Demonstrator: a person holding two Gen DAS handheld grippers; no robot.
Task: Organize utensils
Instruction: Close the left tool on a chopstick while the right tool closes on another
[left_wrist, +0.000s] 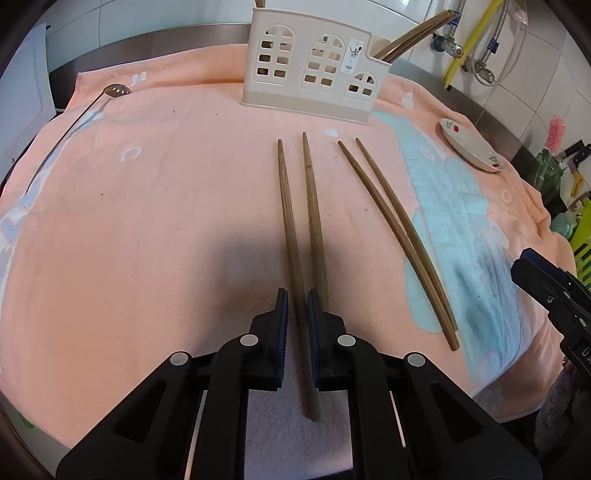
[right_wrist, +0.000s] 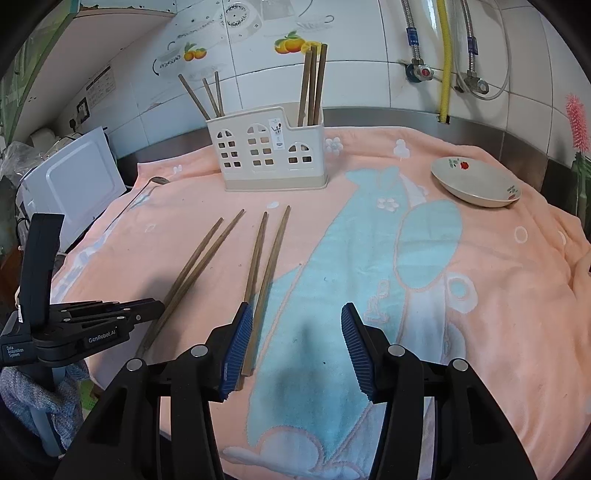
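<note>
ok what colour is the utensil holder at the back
Cream or beige, with window-shaped cutouts. The utensil holder shows best in the right wrist view.

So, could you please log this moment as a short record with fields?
left tongs: shut on leftmost chopstick
right tongs: open, holding nothing
loose on towel: four chopsticks, two pairs
second pair: untouched, right of first
utensil holder: upright, chopsticks in both end compartments
dish: right of holder, on towel
slotted spoon: far left

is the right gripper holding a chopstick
No, the right gripper stands wide open over the towel, and the nearest chopstick lies beside its left finger, ungripped.
</note>
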